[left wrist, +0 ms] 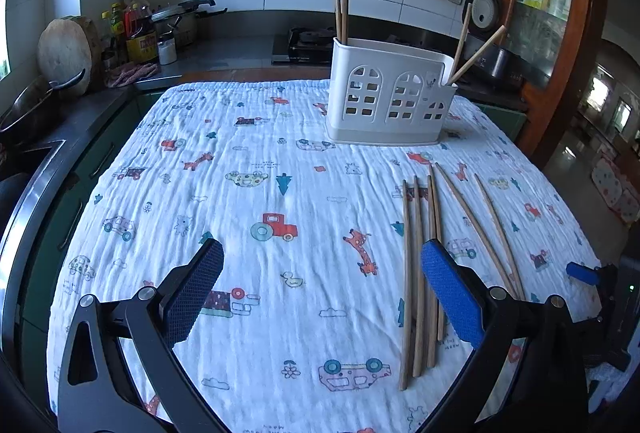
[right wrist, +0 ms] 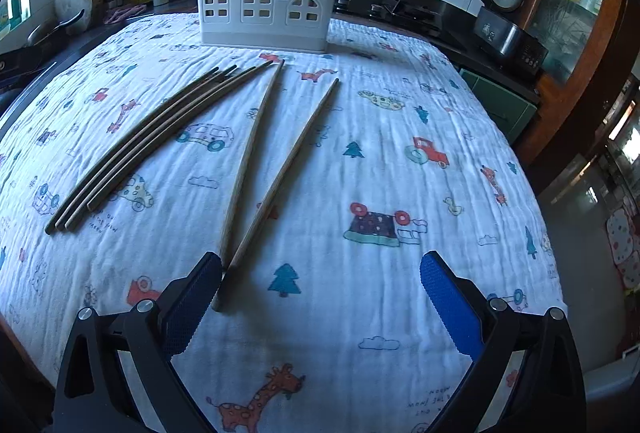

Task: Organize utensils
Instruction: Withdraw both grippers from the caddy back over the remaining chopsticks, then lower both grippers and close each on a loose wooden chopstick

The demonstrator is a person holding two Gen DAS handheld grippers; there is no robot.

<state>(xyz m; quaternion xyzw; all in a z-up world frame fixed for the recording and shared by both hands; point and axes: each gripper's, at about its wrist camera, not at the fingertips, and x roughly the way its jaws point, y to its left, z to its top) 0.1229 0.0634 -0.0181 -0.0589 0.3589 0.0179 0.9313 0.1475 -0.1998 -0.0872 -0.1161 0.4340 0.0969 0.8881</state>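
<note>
A white utensil holder (left wrist: 388, 93) stands at the far side of the table with two chopsticks upright at its left end (left wrist: 342, 5) and two leaning at its right end (left wrist: 472, 45); it also shows in the right wrist view (right wrist: 266, 1). Several wooden chopsticks lie on the cloth: a bundle (left wrist: 420, 273) (right wrist: 152, 141) and two loose ones (left wrist: 484, 229) (right wrist: 272, 169). My left gripper (left wrist: 320, 289) is open and empty, left of the bundle. My right gripper (right wrist: 320, 293) is open and empty, its left finger (right wrist: 192, 301) beside the near ends of the loose pair.
The table carries a white cloth with cartoon prints (left wrist: 280, 193). A counter with bottles (left wrist: 140, 29), a cutting board (left wrist: 66, 53) and pots runs along the left. A rice cooker (right wrist: 504, 13) and a wooden cabinet (left wrist: 556, 13) stand at the right.
</note>
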